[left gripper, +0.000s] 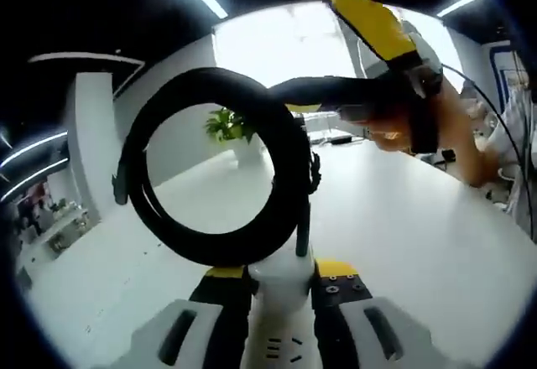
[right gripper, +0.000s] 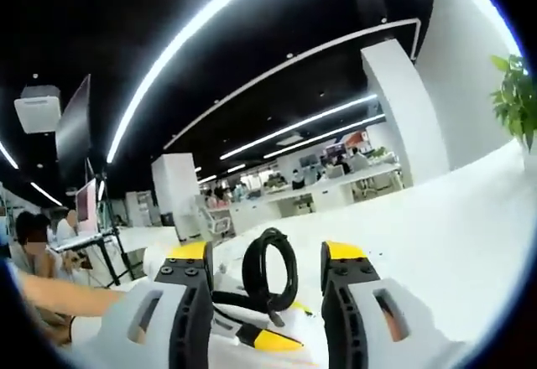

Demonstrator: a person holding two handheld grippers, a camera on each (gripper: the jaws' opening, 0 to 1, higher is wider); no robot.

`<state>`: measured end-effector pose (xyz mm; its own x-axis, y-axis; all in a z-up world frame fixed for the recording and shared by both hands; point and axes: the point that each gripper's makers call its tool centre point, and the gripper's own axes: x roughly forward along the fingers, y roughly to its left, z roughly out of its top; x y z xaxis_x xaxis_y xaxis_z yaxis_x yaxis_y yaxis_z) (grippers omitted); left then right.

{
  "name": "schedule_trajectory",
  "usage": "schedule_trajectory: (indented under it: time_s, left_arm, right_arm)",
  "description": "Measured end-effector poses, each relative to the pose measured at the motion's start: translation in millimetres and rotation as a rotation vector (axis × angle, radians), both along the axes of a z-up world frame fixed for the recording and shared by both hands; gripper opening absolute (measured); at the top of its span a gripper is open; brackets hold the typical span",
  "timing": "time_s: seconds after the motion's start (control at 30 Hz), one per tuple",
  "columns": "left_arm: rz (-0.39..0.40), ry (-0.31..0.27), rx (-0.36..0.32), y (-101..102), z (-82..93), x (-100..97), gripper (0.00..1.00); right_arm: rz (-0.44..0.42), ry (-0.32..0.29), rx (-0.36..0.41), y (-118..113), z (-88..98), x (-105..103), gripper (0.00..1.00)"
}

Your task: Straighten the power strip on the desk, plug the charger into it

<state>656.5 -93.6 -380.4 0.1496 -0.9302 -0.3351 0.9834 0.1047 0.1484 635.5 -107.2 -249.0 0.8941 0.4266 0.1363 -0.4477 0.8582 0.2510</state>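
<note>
My left gripper (left gripper: 281,281) is shut on a white power strip (left gripper: 281,310), whose socket slots show between the jaws. The strip's black cable (left gripper: 210,168) stands up in a round coil just beyond the jaw tips. Past the coil, at the upper right, a hand holds my right gripper (left gripper: 323,59), raised above the white desk (left gripper: 403,235) with its yellow-tipped jaws apart. In the right gripper view, my right gripper (right gripper: 264,256) is open with nothing held. The same black coil (right gripper: 268,272) sits beyond its jaws, above the left gripper (right gripper: 252,323).
The desk stretches wide and bare to the right and far side. A potted plant (left gripper: 222,122) stands at its far edge by a white wall; the plant (right gripper: 516,92) also shows at the right. A seated person and a monitor on a stand (right gripper: 84,210) are at the left.
</note>
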Motion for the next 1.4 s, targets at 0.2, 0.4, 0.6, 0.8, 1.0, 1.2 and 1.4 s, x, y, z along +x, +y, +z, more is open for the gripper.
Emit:
schedule_trajectory:
  time_s: [0.2,0.4,0.6,0.8,1.0,1.2,1.4]
  left_arm:
    - [0.007,-0.011,0.033,-2,-8.6,-0.7,0.40]
    - [0.027,-0.013,-0.008,-5,1.1,2.4,0.50]
    - [0.063,0.046,-0.060,-2,7.8,6.5,0.55]
    - [0.086,0.070,-0.080,7,8.9,5.7,0.57]
    - [0.134,0.127,-0.109,18,9.4,6.5,0.69]
    - [0.184,0.155,-0.153,35,13.8,8.1,0.69]
    - [0.236,0.109,-0.180,46,21.5,8.6,0.83]
  right_arm:
    - [0.001,0.004,0.043,-5,0.1,-1,0.49]
    - [0.002,0.022,0.026,-6,-8.9,-3,0.49]
    - [0.006,0.048,0.025,-5,-18.1,-4,0.53]
    - [0.013,0.059,0.030,-2,-25.1,-5,0.54]
    - [0.027,0.080,0.044,1,-31.7,-6,0.56]
    - [0.034,0.089,0.028,3,-35.5,-7,0.59]
    - [0.045,0.103,0.017,7,-40.6,-7,0.60]
